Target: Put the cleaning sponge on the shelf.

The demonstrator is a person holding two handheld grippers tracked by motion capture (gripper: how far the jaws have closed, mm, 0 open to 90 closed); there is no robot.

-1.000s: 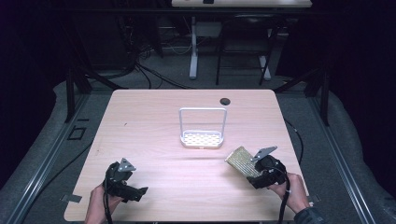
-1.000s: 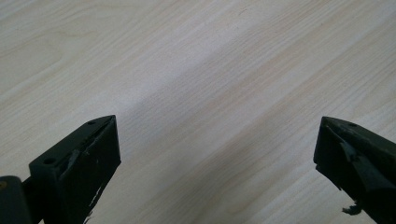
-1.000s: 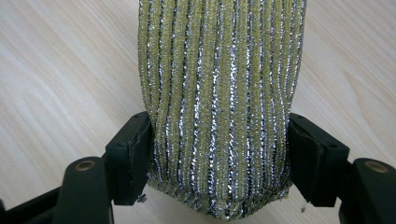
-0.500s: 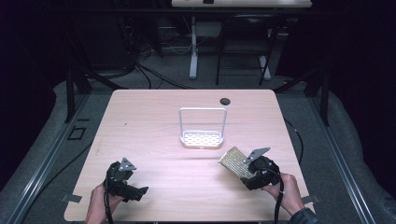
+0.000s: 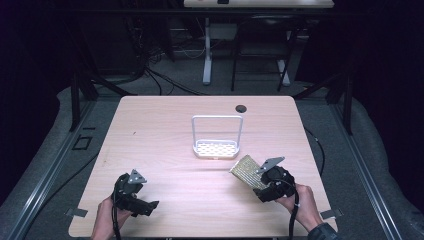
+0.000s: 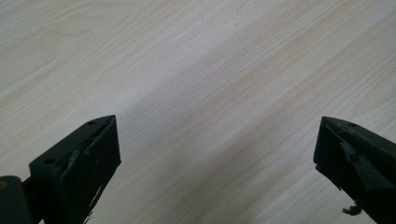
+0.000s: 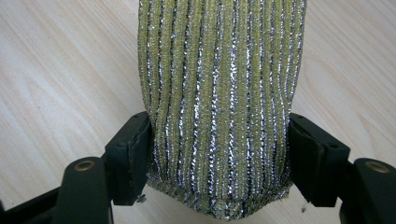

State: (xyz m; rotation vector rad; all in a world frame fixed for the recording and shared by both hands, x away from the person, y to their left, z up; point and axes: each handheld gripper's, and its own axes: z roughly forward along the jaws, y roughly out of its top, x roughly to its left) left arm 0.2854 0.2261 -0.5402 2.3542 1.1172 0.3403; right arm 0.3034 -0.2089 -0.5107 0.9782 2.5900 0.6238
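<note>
A yellow sponge with glittering silver stripes (image 7: 219, 98) is squeezed between the two jaws of my right gripper (image 7: 219, 154), which is shut on it. In the high view the sponge (image 5: 246, 170) sticks out up and to the left from the right gripper (image 5: 260, 181), just above the tabletop and in front of a white wire rack (image 5: 216, 148). My left gripper (image 6: 215, 154) stands open over bare wood with nothing between its jaws. In the high view the left gripper (image 5: 150, 205) sits near the table's front left edge, held by a hand.
The pale wooden table (image 5: 165, 125) has a small dark round hole (image 5: 241, 108) near its far edge. The white rack has an upright handle frame and a perforated base. Dark floor, cables and table legs lie beyond the table.
My right gripper has carried the sponge a little to the left and towards the rack. The left gripper has stayed where it was.
</note>
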